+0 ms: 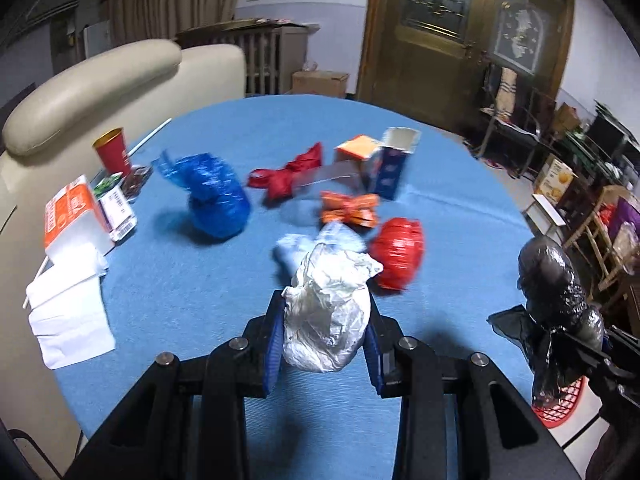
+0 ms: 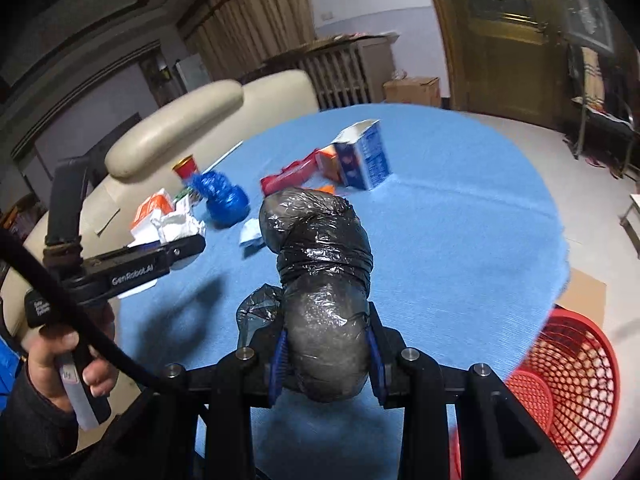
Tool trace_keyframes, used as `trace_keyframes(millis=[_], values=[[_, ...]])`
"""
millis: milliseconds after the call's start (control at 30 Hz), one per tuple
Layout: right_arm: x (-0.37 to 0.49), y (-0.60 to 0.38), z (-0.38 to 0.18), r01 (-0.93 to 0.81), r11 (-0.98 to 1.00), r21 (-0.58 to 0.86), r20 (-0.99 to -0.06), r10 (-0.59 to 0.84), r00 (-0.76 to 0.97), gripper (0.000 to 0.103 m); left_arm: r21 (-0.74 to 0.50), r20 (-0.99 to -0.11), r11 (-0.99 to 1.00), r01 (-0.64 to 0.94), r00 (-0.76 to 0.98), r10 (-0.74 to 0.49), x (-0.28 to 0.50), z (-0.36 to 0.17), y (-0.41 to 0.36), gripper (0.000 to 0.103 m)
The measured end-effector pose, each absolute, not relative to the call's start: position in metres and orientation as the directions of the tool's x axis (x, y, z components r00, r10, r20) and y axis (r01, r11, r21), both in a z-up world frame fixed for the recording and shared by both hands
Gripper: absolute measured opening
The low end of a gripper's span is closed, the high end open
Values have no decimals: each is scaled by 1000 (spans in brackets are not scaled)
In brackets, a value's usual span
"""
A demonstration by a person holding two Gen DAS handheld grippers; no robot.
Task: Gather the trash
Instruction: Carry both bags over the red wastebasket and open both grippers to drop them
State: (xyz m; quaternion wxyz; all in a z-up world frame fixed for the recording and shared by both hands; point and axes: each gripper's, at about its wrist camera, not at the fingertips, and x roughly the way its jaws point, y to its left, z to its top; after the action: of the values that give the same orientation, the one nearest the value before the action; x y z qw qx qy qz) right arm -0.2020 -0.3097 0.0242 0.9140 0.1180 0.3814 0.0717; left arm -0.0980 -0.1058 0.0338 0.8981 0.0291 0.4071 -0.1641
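Observation:
My left gripper [image 1: 325,322] is shut on a white crumpled plastic bag [image 1: 326,316] and holds it above the blue table [image 1: 200,280]. My right gripper [image 2: 326,344] is shut on a black knotted trash bag [image 2: 320,280], also seen at the right of the left wrist view [image 1: 552,292]. On the table lie a blue bag [image 1: 216,196], a red bag [image 1: 398,252], a red wrapper [image 1: 288,176], an orange wrapper [image 1: 350,208] and a light blue scrap [image 1: 296,248]. A red mesh basket [image 2: 560,384] stands on the floor at the table's near right.
A blue-white carton [image 1: 394,164] and an orange box [image 1: 356,148] stand at the far side. A red cup [image 1: 114,152], an orange-white pack [image 1: 72,212], white paper [image 1: 68,316] and a straw [image 1: 154,132] lie at the left. A beige sofa [image 1: 80,88] borders the left edge.

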Motion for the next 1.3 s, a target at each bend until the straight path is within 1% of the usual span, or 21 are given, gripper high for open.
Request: trace_keyframes(millis=[167, 300, 433, 567, 800, 933, 1033, 1267, 1300], values=[[-228, -339, 26, 38, 961, 274, -669, 162, 725, 35, -85, -736, 916, 392, 595, -323, -112, 37, -137, 37], [-254, -376, 23, 141, 953, 269, -673, 81, 735, 35, -86, -726, 874, 478, 571, -383, -128, 42, -175, 37], [-275, -416, 12, 250, 935, 251, -698, -4, 716, 35, -81, -723, 823, 562, 535, -437, -142, 46, -213, 37], [-290, -448, 0, 323, 918, 230, -727, -58, 684, 36, -80, -722, 762, 642, 490, -488, -158, 47, -254, 37], [-309, -485, -28, 421, 877, 233, -778, -91, 621, 36, -55, -747, 678, 733, 420, -515, -179, 37, -310, 37], [-309, -498, -45, 465, 851, 245, -809, -85, 581, 38, -56, -766, 641, 766, 379, -519, -186, 29, -336, 37], [-318, -510, -53, 487, 829, 274, -812, -72, 579, 71, -56, -782, 616, 786, 349, -517, -188, 21, -353, 37], [-337, -539, -43, 543, 783, 303, -782, -121, 611, 71, -61, -815, 564, 824, 285, -504, -194, 4, -390, 38], [-340, -545, -41, 553, 774, 307, -777, -132, 616, 71, -61, -820, 557, 828, 277, -501, -195, 1, -396, 39]])
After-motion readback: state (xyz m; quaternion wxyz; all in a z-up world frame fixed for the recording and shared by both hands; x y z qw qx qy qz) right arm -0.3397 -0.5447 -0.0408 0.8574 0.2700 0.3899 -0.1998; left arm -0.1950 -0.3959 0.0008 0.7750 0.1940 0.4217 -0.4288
